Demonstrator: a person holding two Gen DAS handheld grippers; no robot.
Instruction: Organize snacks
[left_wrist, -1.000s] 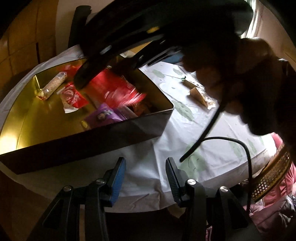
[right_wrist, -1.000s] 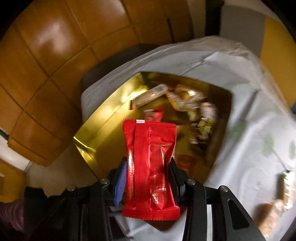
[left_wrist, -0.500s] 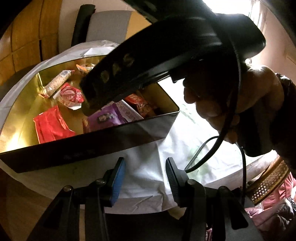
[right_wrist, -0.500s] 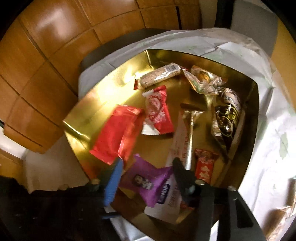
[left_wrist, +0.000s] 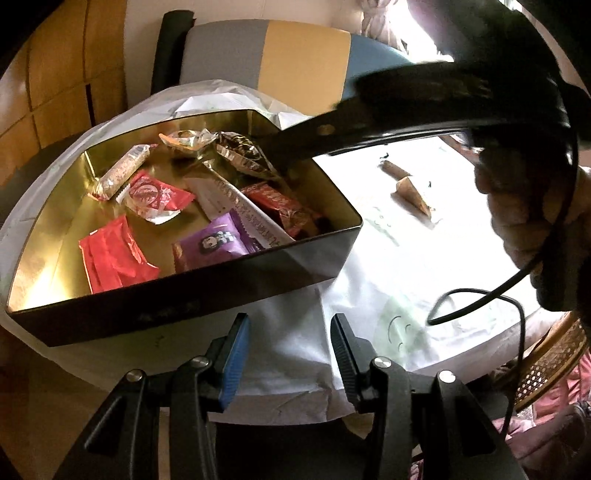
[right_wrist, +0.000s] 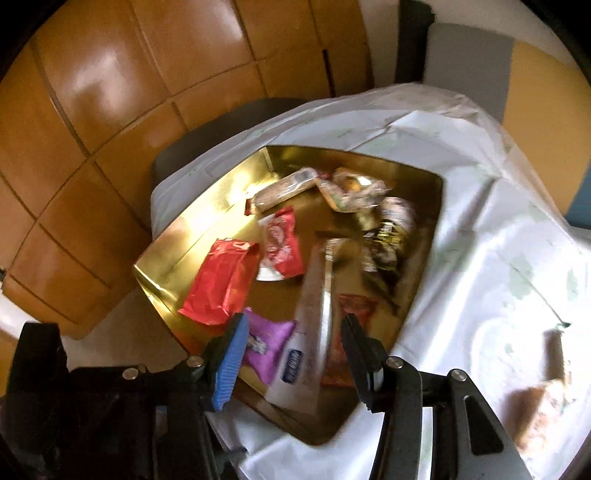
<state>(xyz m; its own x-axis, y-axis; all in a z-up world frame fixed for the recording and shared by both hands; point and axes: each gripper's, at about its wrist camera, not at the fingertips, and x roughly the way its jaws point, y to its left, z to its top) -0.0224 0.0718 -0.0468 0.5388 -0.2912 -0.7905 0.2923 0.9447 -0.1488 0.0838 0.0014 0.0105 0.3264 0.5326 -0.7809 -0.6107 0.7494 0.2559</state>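
A gold-lined box (left_wrist: 325, 177) (right_wrist: 162, 254) with dark outer walls sits on the white tablecloth and holds several snacks. A red packet (left_wrist: 110, 256) (right_wrist: 221, 280) lies flat at its near left. A purple packet (left_wrist: 214, 243) (right_wrist: 267, 343) and a long white packet (left_wrist: 240, 210) (right_wrist: 314, 332) lie beside it. My left gripper (left_wrist: 290, 332) is open and empty, low in front of the box. My right gripper (right_wrist: 293, 332) is open and empty above the box's near corner. Two brown snacks (left_wrist: 412, 192) (right_wrist: 539, 402) lie on the cloth right of the box.
The right hand and its black gripper body (left_wrist: 443, 99) cross the upper right of the left wrist view. A cable (left_wrist: 491, 295) hangs from it. A chair (left_wrist: 258, 55) stands behind the table. Wood panelling (right_wrist: 110, 110) lies to the left.
My right gripper let go of the red packet, which now lies in the box. The right gripper has risen and pulled back. The left gripper stayed open, with its view shifted slightly.
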